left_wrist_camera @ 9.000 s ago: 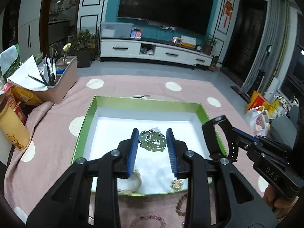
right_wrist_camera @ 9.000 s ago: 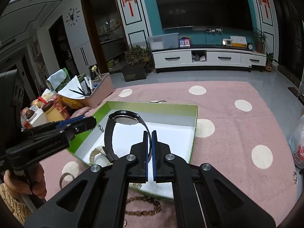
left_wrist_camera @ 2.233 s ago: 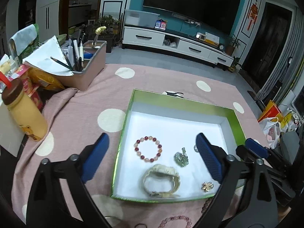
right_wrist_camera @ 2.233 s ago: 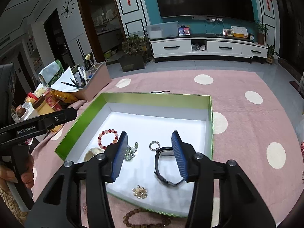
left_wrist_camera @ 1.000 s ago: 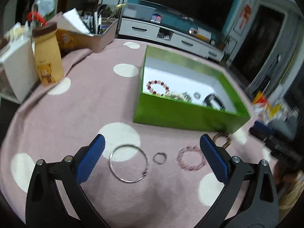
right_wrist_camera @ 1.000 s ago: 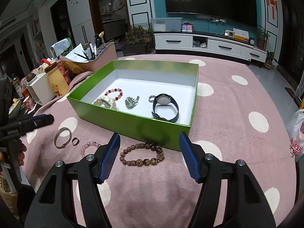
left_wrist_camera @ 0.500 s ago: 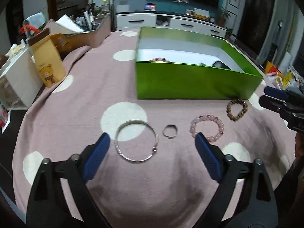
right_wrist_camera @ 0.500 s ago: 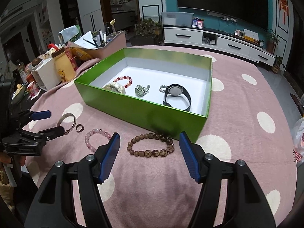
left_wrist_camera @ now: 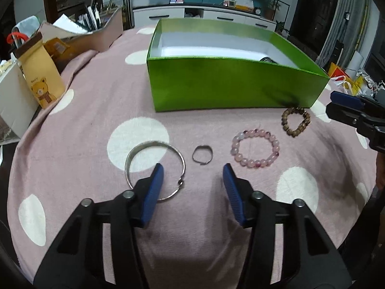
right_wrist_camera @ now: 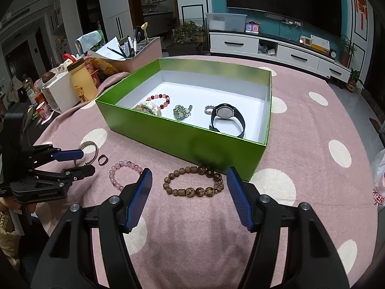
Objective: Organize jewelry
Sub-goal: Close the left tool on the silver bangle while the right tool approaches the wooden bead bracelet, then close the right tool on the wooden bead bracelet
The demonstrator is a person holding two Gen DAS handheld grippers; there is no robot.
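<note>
A green box (left_wrist_camera: pixel 231 84) (right_wrist_camera: pixel 182 132) stands on the pink dotted cloth. It holds a black watch (right_wrist_camera: pixel 227 118), a jade pendant (right_wrist_camera: pixel 181 112), a red bead bracelet (right_wrist_camera: pixel 160 100), a pale watch (right_wrist_camera: pixel 148 108) and a small ring (right_wrist_camera: pixel 208 109). In front of the box lie a silver bangle (left_wrist_camera: pixel 155 168), a small ring (left_wrist_camera: pixel 202 154), a pink bead bracelet (left_wrist_camera: pixel 255 148) (right_wrist_camera: pixel 125 171) and a brown bead bracelet (left_wrist_camera: pixel 296 121) (right_wrist_camera: pixel 193 185). My left gripper (left_wrist_camera: pixel 192 173) (right_wrist_camera: pixel 79 161) is open, low over the bangle and ring. My right gripper (right_wrist_camera: pixel 189 178) is open, above the brown bracelet.
A yellow bear bottle (left_wrist_camera: pixel 39 72) and a white box (left_wrist_camera: pixel 12 96) stand at the left table edge. A pink organiser with pens (left_wrist_camera: pixel 96 31) stands behind them. A TV cabinet (right_wrist_camera: pixel 276 53) is across the room.
Both grippers have pulled back out of the box to the loose jewelry in front of it. The left gripper has narrowed and dropped closer to the bangle and ring.
</note>
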